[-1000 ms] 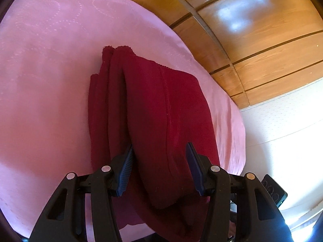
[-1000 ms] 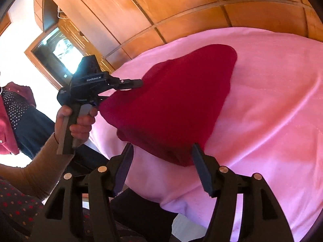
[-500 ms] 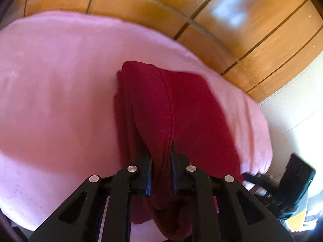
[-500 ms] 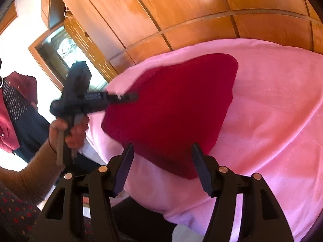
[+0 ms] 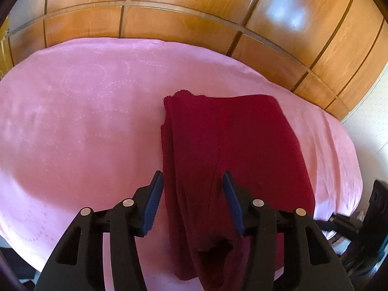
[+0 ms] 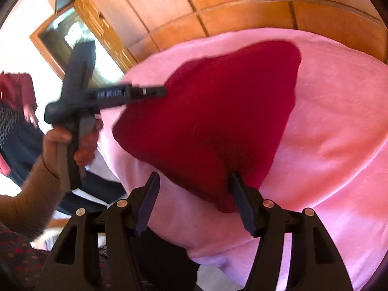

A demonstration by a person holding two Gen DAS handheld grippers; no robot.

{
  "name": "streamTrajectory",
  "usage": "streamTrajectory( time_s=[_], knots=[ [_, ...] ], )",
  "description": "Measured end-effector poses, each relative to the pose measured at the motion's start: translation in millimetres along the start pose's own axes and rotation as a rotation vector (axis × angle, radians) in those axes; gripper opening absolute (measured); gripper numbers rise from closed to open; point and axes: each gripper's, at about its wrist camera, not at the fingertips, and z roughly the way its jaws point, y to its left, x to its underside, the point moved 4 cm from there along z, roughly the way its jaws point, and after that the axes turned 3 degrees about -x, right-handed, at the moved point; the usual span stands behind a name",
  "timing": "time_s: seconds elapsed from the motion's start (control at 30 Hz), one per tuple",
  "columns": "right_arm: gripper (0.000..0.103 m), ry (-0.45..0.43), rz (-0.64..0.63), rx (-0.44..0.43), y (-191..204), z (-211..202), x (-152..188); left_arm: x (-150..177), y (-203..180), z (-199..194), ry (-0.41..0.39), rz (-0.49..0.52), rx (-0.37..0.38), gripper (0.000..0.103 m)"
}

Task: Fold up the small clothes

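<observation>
A dark red garment (image 5: 230, 150) lies folded in layers on the pink cloth-covered surface (image 5: 84, 126), its near end hanging over the front edge. My left gripper (image 5: 192, 189) is open, its fingers on either side of the garment's near end and holding nothing. In the right wrist view the same garment (image 6: 218, 121) lies on the pink cloth (image 6: 339, 133). My right gripper (image 6: 194, 186) is open and empty just before the garment's near corner. The left gripper shows there from the side, over the garment's left edge.
Wooden panelling (image 5: 194, 19) rises behind the surface. A white wall (image 5: 371, 121) is at the right. A window or mirror frame (image 6: 72, 36) and the person's sleeve (image 6: 24, 194) are at the left in the right wrist view.
My left gripper closed on the garment's near end half a second ago and has now opened and let it go. The garment lies further onto the surface. My right gripper stayed open.
</observation>
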Motion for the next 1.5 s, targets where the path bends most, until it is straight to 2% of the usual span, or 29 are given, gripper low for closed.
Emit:
streamTrajectory(
  time_s=[0.1, 0.17, 0.33, 0.5, 0.67, 0.9, 1.0, 1.1, 1.2, 1.33, 1.5],
  knots=[
    [0.062, -0.058, 0.014, 0.034, -7.6, -12.4, -21.3, -2.4, -2.0, 5.2, -0.003, 0.014, -0.023, 0.055],
    [0.062, -0.077, 0.025, 0.113, -17.6, -8.7, -40.0, -4.6, -4.4, 7.3, -0.005, 0.023, -0.035, 0.055],
    [0.065, -0.101, 0.044, 0.202, -27.0, 9.6, -76.0, -7.7, -18.7, 11.1, -0.031, 0.076, -0.077, 0.055],
    [0.065, -0.097, 0.008, 0.245, -25.1, 33.2, -102.5, -8.6, -18.3, 14.3, -0.041, 0.104, -0.094, 0.055],
    [0.065, -0.077, -0.007, 0.273, -31.1, 51.1, -112.2, -7.8, -16.2, 19.8, -0.041, 0.121, -0.100, 0.055],
    [0.075, -0.007, -0.013, 0.335, -48.4, 92.7, -107.4, -2.1, -12.4, 31.1, -0.026, 0.115, -0.097, 0.055],
    [0.079, 0.001, -0.029, 0.357, -49.5, 100.3, -105.0, 1.5, -7.2, 36.1, -0.023, 0.093, -0.093, 0.063],
    [0.083, 0.002, -0.031, 0.341, -48.6, 96.8, -105.0, 5.3, 1.1, 40.0, -0.021, 0.050, -0.050, 0.065],
    [0.087, -0.033, -0.005, 0.278, -48.4, 80.2, -106.3, 9.5, 8.9, 41.1, -0.026, 0.003, 0.007, 0.066],
    [0.091, -0.112, 0.137, 0.167, -68.9, 42.1, -101.1, 12.9, 14.3, 44.9, -0.016, -0.017, 0.060, 0.066],
    [0.092, -0.143, 0.336, 0.035, -108.3, 17.8, -75.3, 14.3, 20.3, 49.7, -0.002, -0.060, 0.142, 0.066]
  ],
)
